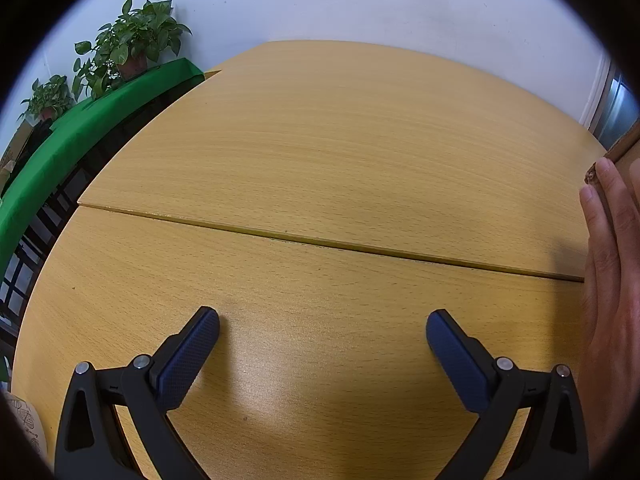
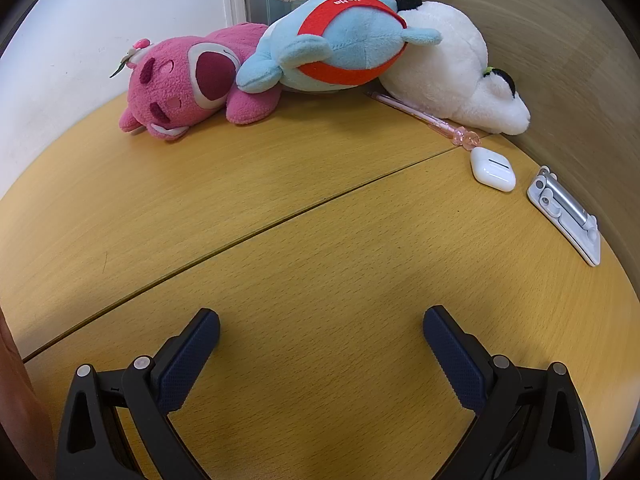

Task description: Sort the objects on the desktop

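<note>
In the right wrist view a pink plush bear (image 2: 184, 84), a blue plush with a red band (image 2: 336, 44) and a white plush (image 2: 448, 68) lie piled at the table's far edge. A pink pen (image 2: 424, 116), a white earbuds case (image 2: 493, 169) and a silver folding phone stand (image 2: 564, 214) lie at the right by a partition. My right gripper (image 2: 320, 330) is open and empty, well short of them. My left gripper (image 1: 322, 330) is open and empty over bare wooden table (image 1: 320, 160).
A person's hand (image 1: 612, 280) rests against a cardboard box (image 1: 624, 148) at the right edge of the left wrist view. Potted plants (image 1: 132, 44) stand on a green-covered shelf (image 1: 80, 128) at the left. A seam (image 1: 320, 242) crosses the tabletop.
</note>
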Demonstrator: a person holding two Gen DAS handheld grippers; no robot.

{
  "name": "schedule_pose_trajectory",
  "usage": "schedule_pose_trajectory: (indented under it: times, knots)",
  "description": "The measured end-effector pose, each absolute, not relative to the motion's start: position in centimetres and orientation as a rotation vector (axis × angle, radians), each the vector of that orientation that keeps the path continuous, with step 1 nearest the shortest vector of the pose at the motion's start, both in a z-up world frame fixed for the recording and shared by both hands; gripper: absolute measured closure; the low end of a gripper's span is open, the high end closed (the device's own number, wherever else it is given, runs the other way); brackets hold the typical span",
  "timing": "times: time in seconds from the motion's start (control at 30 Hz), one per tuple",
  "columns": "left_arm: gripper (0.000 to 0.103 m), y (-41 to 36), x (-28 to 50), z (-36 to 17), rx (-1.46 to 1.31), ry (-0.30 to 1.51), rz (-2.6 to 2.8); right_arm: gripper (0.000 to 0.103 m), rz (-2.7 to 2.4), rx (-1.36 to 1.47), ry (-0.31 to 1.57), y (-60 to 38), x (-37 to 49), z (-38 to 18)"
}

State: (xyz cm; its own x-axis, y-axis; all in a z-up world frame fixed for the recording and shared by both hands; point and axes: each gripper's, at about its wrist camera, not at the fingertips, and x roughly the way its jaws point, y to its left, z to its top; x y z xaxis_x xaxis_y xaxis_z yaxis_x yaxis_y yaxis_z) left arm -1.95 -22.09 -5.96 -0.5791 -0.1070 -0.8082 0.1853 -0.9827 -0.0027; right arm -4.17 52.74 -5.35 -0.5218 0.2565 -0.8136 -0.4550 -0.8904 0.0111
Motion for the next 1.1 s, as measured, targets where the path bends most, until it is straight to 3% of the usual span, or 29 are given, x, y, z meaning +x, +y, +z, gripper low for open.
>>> schedule_pose_trajectory:
  times: [1.1]
  knots:
    - [0.000, -22.08, -1.95, -5.85, 1.348, 0.131, -2.648, 0.000, 2.411, -1.236, 0.312, 52.49, -4.11, -5.00]
